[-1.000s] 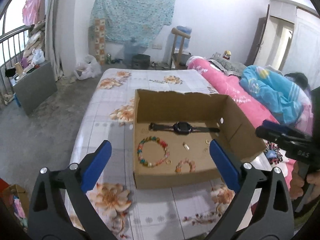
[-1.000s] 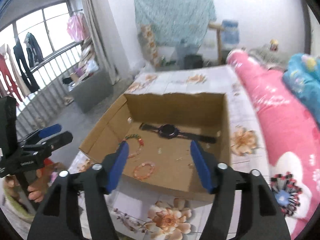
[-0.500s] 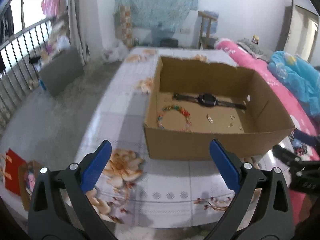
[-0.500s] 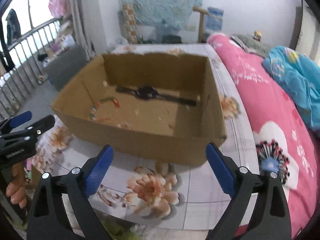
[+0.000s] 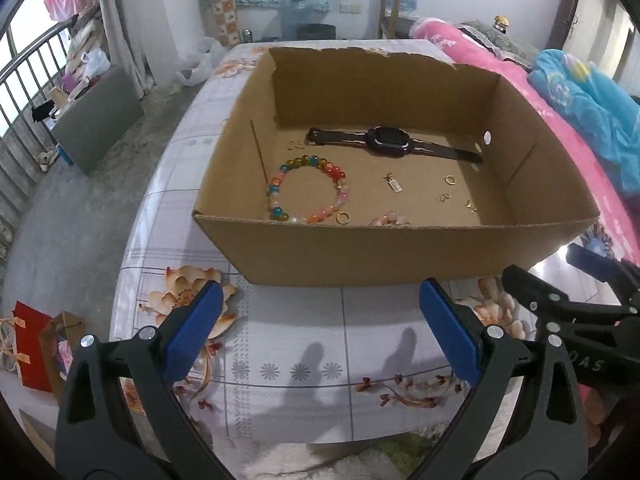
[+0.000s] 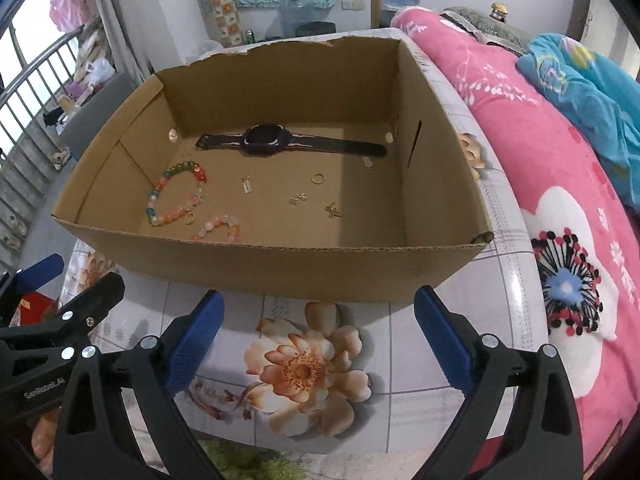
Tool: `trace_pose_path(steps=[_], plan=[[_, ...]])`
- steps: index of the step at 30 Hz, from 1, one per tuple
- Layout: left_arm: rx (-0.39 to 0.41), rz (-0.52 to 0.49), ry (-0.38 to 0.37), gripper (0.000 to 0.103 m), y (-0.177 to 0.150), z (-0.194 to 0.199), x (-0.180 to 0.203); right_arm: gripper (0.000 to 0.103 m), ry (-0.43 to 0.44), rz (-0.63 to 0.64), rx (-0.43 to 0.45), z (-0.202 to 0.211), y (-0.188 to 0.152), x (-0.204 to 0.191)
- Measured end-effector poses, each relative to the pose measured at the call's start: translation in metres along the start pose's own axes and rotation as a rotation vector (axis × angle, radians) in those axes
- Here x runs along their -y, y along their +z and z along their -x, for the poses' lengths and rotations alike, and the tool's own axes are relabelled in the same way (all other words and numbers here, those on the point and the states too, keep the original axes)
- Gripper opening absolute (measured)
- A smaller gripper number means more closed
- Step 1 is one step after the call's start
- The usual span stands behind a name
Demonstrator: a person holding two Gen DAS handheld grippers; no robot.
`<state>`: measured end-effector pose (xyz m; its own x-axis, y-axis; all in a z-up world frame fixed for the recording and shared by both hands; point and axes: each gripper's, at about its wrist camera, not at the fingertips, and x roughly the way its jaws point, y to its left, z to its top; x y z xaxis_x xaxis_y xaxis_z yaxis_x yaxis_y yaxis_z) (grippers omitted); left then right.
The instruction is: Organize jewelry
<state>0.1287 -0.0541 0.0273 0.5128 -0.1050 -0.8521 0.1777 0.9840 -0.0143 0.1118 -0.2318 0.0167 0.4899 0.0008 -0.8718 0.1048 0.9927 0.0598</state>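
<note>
Left hand-held gripper, black frame with blue pads: jaws spread wide, nothing between them, hanging over the floral-tiled surface just short of the box's near wall. Right hand-held gripper, same build: jaws likewise wide and empty, over the surface near a large peach flower print.

Ahead of both, an open brown cardboard box stands on the surface. Jewelry lies loose on its floor:
- black wristwatch, strap laid flat along the far wall
- multicoloured bead bracelet, left part
- small pink bead bracelet, by the near wall
- gold ring, mid-floor
- small gold pieces, too small to identify

Pink floral bedding lies right of the surface.
</note>
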Motion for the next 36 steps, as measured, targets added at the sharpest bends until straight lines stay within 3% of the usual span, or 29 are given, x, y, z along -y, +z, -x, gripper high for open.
trace_pose_path(steps=[16, 36], plan=[[-0.048, -0.005, 0.005, 0.095, 0.012, -0.012, 0.001, 0.093, 0.0, -0.028, 0.008, 0.007, 0.007, 0.004], [-0.047, -0.009, 0.012, 0.095, 0.015, -0.012, 0.003, 0.093, 0.0, -0.026, 0.014, 0.007, 0.008, 0.003]])
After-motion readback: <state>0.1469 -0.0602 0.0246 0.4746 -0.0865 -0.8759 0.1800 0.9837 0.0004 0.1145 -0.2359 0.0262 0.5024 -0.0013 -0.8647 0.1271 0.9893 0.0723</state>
